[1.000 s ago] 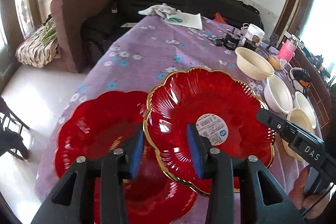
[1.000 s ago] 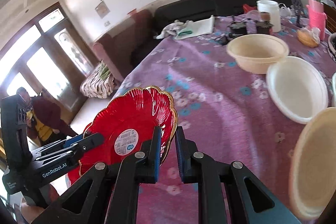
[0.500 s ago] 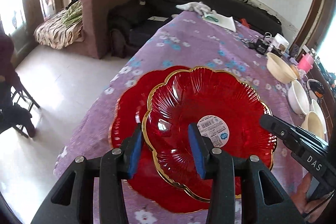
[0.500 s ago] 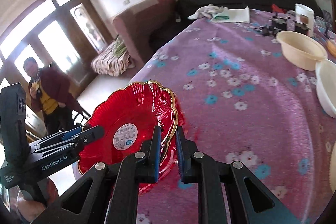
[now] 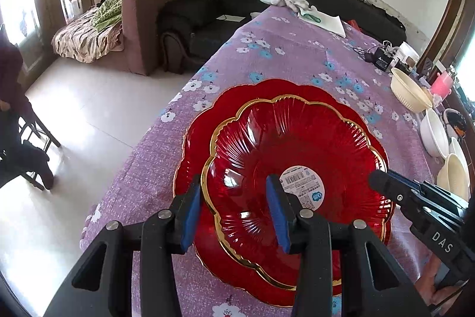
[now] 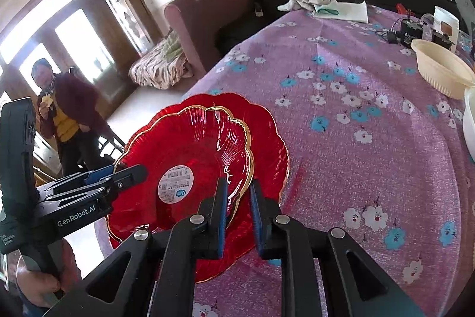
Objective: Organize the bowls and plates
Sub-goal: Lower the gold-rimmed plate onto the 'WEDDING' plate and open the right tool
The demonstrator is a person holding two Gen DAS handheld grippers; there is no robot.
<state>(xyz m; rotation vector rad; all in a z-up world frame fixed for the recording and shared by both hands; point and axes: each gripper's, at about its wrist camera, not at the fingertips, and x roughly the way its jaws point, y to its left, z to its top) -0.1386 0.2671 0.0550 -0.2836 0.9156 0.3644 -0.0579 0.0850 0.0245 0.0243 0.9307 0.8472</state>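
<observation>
The upper red plate [image 5: 297, 159], gold-rimmed and scalloped, with a round white barcode sticker [image 5: 302, 187] at its centre, rests nested on a lower red plate [image 5: 202, 121] of the same pattern, at the near left corner of the table [image 5: 297, 55], which is covered by a purple floral cloth.

The left gripper [image 5: 236, 211] straddles the upper plate's near rim, 1 blue pad outside it and 1 inside; whether the pads press cannot be told. The right gripper [image 6: 239, 211] brackets the opposite rim, its jaws having just been parting, a gap now showing beside the rim.

At the far right stand a cream bowl [image 5: 408, 92] and 2 white bowls [image 5: 435, 134]. A person [image 6: 63, 109] stands by the doorway.
</observation>
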